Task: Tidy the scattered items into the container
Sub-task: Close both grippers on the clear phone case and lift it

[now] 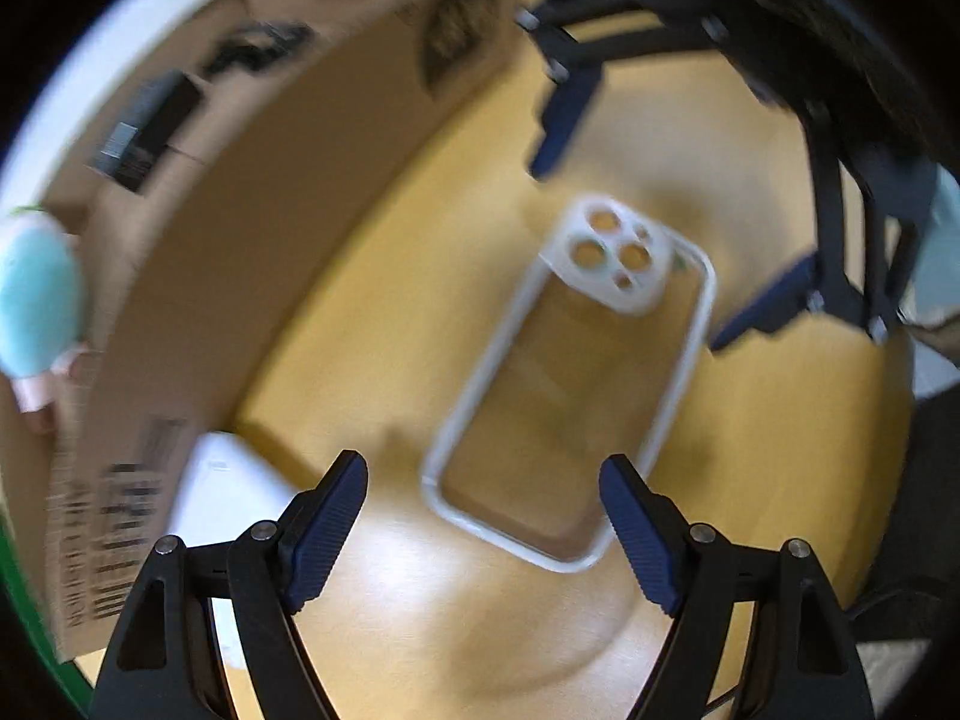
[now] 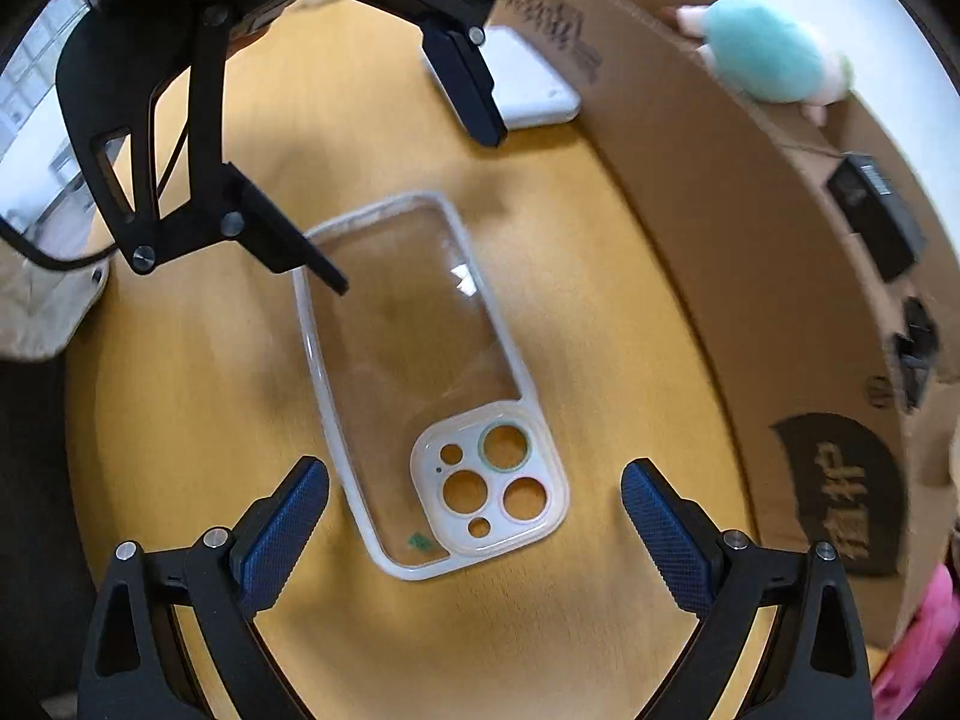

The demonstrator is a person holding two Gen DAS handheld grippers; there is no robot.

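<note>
A clear phone case (image 1: 570, 384) with a white rim and a white camera block lies flat on the wooden table (image 1: 420, 630). My left gripper (image 1: 483, 480) points down over the case's plain end, jaws open and empty. My right gripper (image 1: 627, 257) hangs open over the camera end, opposite it. In the right wrist view the case (image 2: 420, 360) lies between my right gripper (image 2: 474, 471), open above the camera block, and my left gripper (image 2: 417, 213) at the far end. The cardboard box (image 1: 240, 210) stands beside the case; its wall (image 2: 720, 240) shows at the right in the right wrist view.
A white flat device (image 2: 534, 90) lies on the table against the box wall. Inside the box are a teal plush toy (image 2: 762, 54), a black adapter (image 2: 876, 210) and a black cable (image 2: 915, 348). Pink fabric (image 2: 924, 648) shows at the lower right, a beige cloth (image 2: 36, 312) at the left edge.
</note>
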